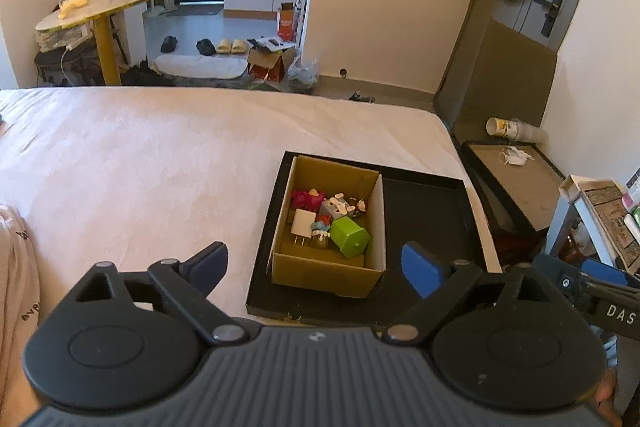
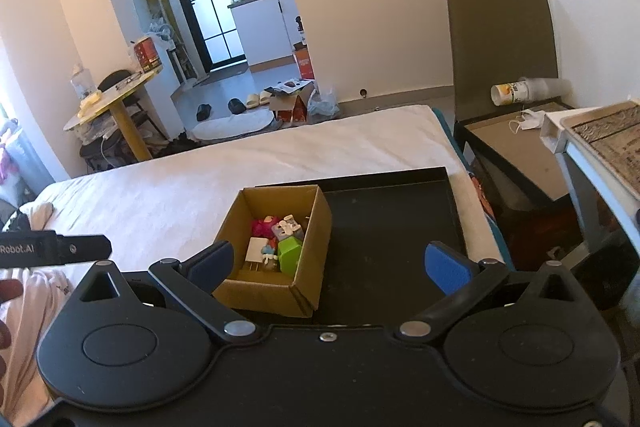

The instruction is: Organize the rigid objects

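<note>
A brown cardboard box [image 1: 362, 269] [image 2: 316, 227] stands in the left part of a black tray [image 1: 428, 211] [image 2: 396, 223] on the bed. Inside lie several small objects: a green block [image 1: 349, 237] [image 2: 290, 255], a white plug [image 1: 302, 223] [image 2: 256, 249], a pink toy [image 1: 306, 198] [image 2: 262, 225] and a grey figure [image 1: 335, 207] [image 2: 285, 229]. My left gripper [image 1: 318, 269] is open and empty, hovering over the box's near side. My right gripper [image 2: 330, 269] is open and empty, just short of the box.
The white bed [image 1: 160, 163] [image 2: 180, 187] stretches left and far. A low dark table [image 1: 516, 179] [image 2: 520, 151] with a paper cup [image 1: 500, 127] [image 2: 508, 93] stands right of the bed. The other gripper shows at the edge of each view [image 1: 592, 287] [image 2: 56, 247].
</note>
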`<state>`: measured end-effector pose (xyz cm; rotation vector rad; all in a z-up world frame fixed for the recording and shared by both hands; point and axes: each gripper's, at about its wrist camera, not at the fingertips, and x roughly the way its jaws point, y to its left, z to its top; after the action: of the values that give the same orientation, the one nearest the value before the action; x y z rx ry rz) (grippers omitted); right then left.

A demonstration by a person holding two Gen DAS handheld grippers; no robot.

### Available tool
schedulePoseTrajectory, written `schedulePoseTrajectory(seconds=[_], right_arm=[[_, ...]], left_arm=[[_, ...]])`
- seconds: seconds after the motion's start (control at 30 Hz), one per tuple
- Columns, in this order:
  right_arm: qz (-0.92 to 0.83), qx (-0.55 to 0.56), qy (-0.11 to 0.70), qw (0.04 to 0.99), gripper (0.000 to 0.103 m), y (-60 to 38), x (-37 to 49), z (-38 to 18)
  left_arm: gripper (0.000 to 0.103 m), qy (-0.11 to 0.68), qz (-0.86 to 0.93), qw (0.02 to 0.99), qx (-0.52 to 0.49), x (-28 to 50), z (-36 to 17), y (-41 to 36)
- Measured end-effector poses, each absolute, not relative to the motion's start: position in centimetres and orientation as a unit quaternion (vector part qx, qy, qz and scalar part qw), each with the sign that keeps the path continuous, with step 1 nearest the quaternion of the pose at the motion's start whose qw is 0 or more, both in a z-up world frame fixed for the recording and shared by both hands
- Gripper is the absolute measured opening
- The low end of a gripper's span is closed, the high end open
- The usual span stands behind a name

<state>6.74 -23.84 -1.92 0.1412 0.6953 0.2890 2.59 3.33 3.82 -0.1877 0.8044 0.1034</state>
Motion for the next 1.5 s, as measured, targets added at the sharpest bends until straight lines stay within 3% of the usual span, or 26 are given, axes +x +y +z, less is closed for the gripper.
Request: schedulePoseTrajectory(seconds=[0.83,1.5], right_arm=[[0.139,0.046,0.328,0.933,0.103,-25.1,1.8,0.7],[0.16,0.036,0.315,0.935,0.103,-24.7,-1.6,0.2]], left_arm=[[0.099,0.349,0.045,0.934,-0.061,-4.4,6.8,2.4],[0.099,0.344,0.043,0.937,-0.047,-7.9,6.1,1.5]])
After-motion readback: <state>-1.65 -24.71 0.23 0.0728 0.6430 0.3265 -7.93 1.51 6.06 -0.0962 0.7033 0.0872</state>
